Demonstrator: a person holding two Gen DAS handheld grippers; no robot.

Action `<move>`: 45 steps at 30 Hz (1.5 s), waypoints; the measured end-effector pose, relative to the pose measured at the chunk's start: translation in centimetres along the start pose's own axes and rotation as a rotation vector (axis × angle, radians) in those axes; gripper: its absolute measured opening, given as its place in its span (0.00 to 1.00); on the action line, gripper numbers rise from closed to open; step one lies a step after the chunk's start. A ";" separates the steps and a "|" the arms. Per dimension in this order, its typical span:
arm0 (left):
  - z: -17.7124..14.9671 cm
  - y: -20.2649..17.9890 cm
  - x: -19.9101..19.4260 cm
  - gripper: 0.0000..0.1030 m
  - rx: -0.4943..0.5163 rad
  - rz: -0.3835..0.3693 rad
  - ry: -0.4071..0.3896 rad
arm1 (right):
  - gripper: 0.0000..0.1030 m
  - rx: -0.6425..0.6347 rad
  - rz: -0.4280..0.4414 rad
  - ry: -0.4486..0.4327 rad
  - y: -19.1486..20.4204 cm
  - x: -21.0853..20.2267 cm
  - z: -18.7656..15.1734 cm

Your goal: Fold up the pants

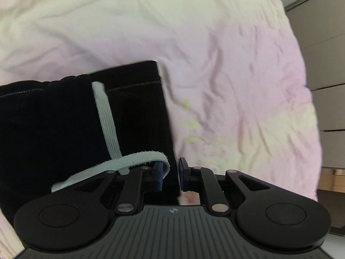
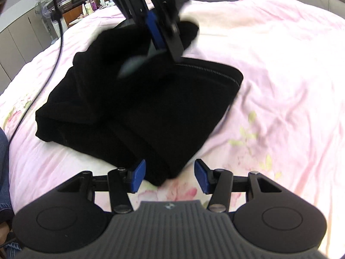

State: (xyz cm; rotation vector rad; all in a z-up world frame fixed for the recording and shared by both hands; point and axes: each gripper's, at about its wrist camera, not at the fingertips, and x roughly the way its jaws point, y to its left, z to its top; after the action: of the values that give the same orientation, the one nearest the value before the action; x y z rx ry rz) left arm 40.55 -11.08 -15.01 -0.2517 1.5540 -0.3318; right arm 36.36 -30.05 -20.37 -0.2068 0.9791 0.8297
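Left wrist view: left tongs [image 1: 170, 173] narrow, blue pads either side of the edge of the black pants [image 1: 64, 133], not clearly pinching; white drawstring [image 1: 106, 116] looped over the left pad. Pants lying on the pink bedsheet [image 1: 237, 64].

Right wrist view: right tongs [image 2: 169, 177] wide apart, holding nothing, just short of the folded pants' [image 2: 133, 108] near corner. Left tongs [image 2: 163, 43] low over the far edge. Cable [image 2: 58, 49] trailing across the bedsheet [image 2: 291, 86].
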 end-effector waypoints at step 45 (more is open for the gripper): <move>-12.6 19.8 -8.9 0.50 0.325 0.119 -0.320 | 0.29 0.707 -0.051 -0.167 -4.8 1.9 11.3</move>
State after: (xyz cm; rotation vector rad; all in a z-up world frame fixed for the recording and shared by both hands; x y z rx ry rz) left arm 29.09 11.22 -13.98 0.0417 1.1732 -0.4227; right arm 47.69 -26.61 -16.47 0.4363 1.0459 0.4069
